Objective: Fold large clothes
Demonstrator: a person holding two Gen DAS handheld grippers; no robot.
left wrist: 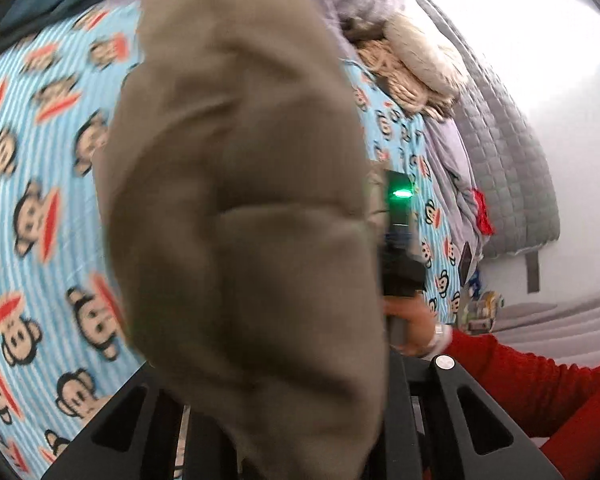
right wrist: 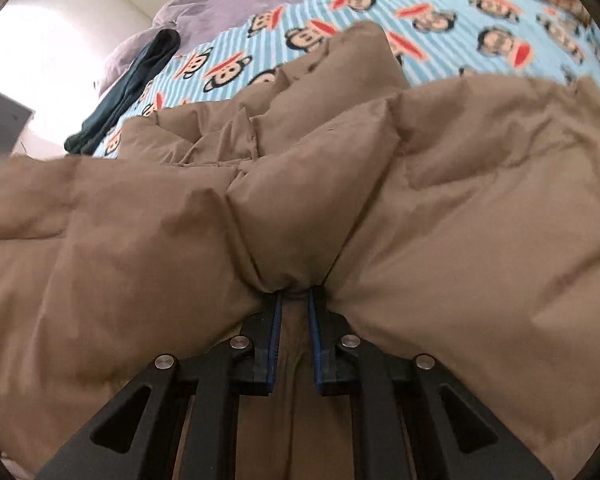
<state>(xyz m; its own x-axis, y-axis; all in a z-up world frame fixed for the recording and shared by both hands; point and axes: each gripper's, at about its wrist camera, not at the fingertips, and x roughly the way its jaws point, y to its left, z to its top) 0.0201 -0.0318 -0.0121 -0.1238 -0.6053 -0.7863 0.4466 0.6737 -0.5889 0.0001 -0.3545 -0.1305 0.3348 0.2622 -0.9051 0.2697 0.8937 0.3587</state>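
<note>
Both grippers are pinching the brown padded coat [right wrist: 420, 200].
The right gripper [right wrist: 295, 300] is nipping 1 fold on the bed; the left gripper [left wrist: 284, 432], fingertips hidden, is lifting cloth hanging over it.

1. Our right gripper [right wrist: 295, 300] points steeply down, its blue-lined fingers [right wrist: 276, 332] pinched close on a bunched fold of brown padded cloth.
2. Our left gripper's fingertips are hidden behind hanging cloth.
3. Our right hand [left wrist: 410, 326], red-sleeved, grips its handle.

Bright daylight blows out the wall [left wrist: 500, 20]; motion blur smears the brown coat [left wrist: 240, 200]; fisheye edges curve and darken.
</note>
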